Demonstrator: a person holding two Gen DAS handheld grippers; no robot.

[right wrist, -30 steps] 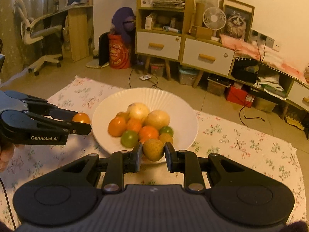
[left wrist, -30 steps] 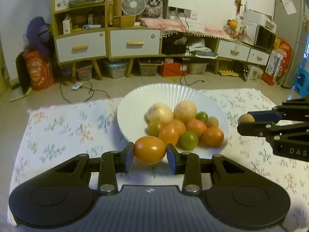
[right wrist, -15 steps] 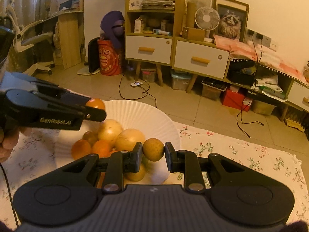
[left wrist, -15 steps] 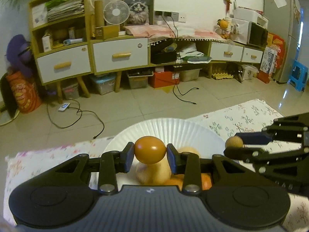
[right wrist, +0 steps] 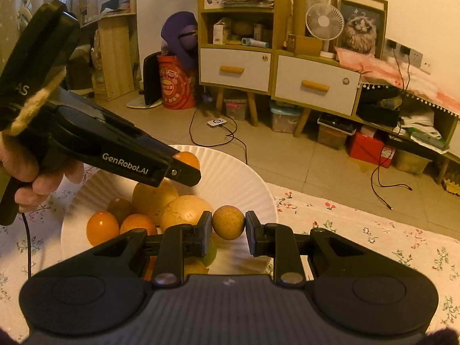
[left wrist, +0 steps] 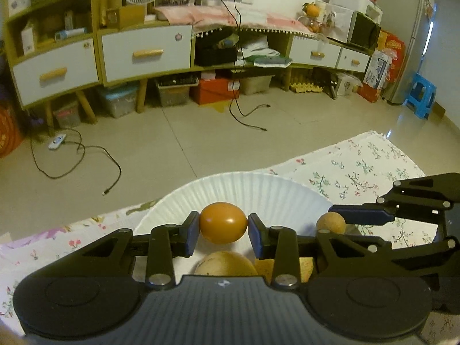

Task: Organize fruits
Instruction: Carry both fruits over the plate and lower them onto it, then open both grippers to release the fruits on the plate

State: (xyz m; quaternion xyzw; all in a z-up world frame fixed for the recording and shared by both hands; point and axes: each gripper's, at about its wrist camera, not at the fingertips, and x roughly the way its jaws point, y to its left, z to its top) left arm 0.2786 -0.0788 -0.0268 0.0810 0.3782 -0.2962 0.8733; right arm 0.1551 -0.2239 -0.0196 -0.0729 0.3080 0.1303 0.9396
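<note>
The left gripper (left wrist: 223,230), angled downward, clamps an orange tomato (left wrist: 223,222) over the white plate (left wrist: 244,189). At its three o'clock, the right gripper (right wrist: 228,227), also tilted down, pinches a small brown fruit (right wrist: 228,222) above the piled fruits (right wrist: 161,204).

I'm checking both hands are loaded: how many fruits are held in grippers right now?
2: an orange fruit in the left gripper and a small tan fruit in the right gripper, both over the white plate.
</note>
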